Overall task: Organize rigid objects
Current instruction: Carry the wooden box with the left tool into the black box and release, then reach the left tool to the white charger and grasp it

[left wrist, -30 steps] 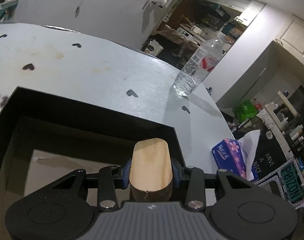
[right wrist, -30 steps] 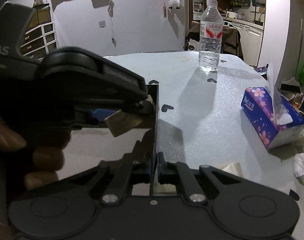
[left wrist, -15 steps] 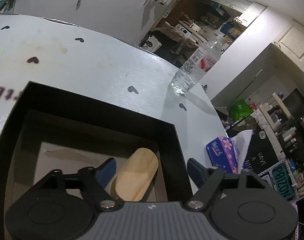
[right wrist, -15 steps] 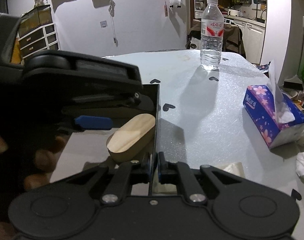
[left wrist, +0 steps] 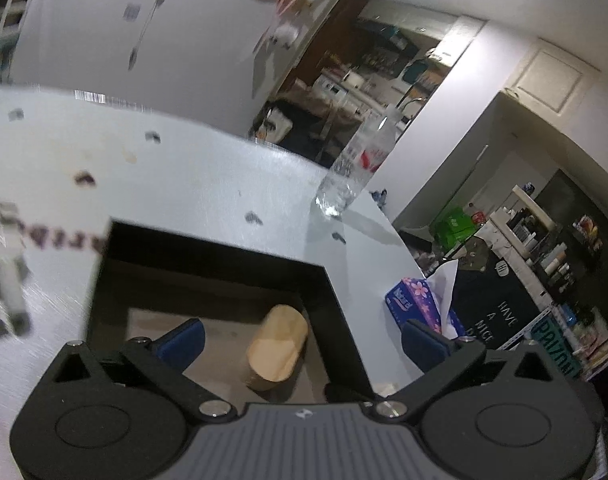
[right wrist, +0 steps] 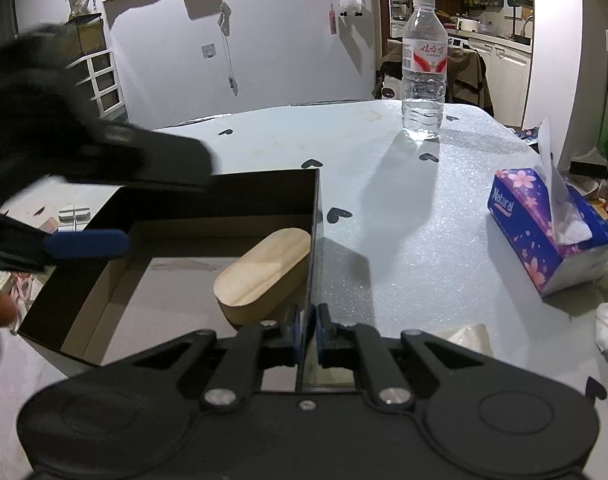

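The left gripper [left wrist: 301,338] now hangs wide open above the black box [left wrist: 207,246], its blue pads well clear of the wooden block [left wrist: 277,346] it was clamping a second ago. The block lies flat on the box floor, close against the right-hand wall. The right gripper [right wrist: 306,330] stays pinched tight on that same wall's thin edge, as before. Beyond the box on the pale table [right wrist: 404,208], a water bottle [right wrist: 424,68] and a tissue box [right wrist: 544,232] stand untouched.
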